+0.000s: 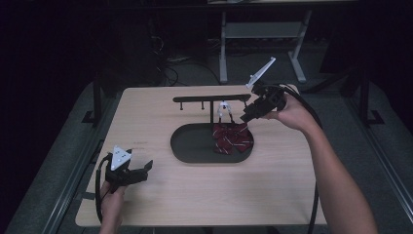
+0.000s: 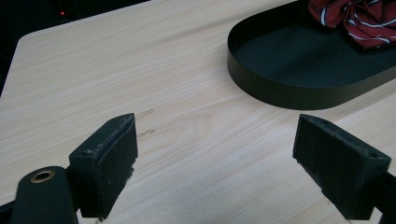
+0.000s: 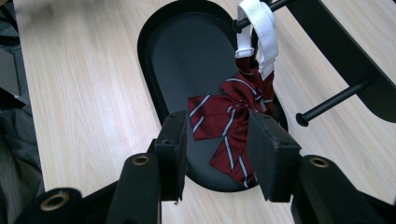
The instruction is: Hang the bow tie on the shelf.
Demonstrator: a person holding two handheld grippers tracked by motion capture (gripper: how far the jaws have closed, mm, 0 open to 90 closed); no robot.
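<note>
A dark red bow tie (image 1: 233, 138) with white stripes hangs by a white strap (image 1: 224, 109) from a peg of the black rack (image 1: 209, 99), its lower part resting in the black oval tray (image 1: 187, 146). My right gripper (image 1: 246, 116) hovers just up and right of the bow tie and points down at it. In the right gripper view the bow tie (image 3: 224, 116) and strap (image 3: 261, 28) lie beyond the gripper (image 3: 217, 123), whose jaws stand open with nothing pressed between them. My left gripper (image 1: 146, 168) sits open at the front left, low over bare wood (image 2: 215, 140).
The rack's bar carries further bare pegs (image 3: 327, 102) over the tray's far side. The tray's left half (image 2: 289, 88) holds nothing. Light wooden table (image 1: 195, 195) around it; table legs and cables stand on the dark floor beyond the far edge.
</note>
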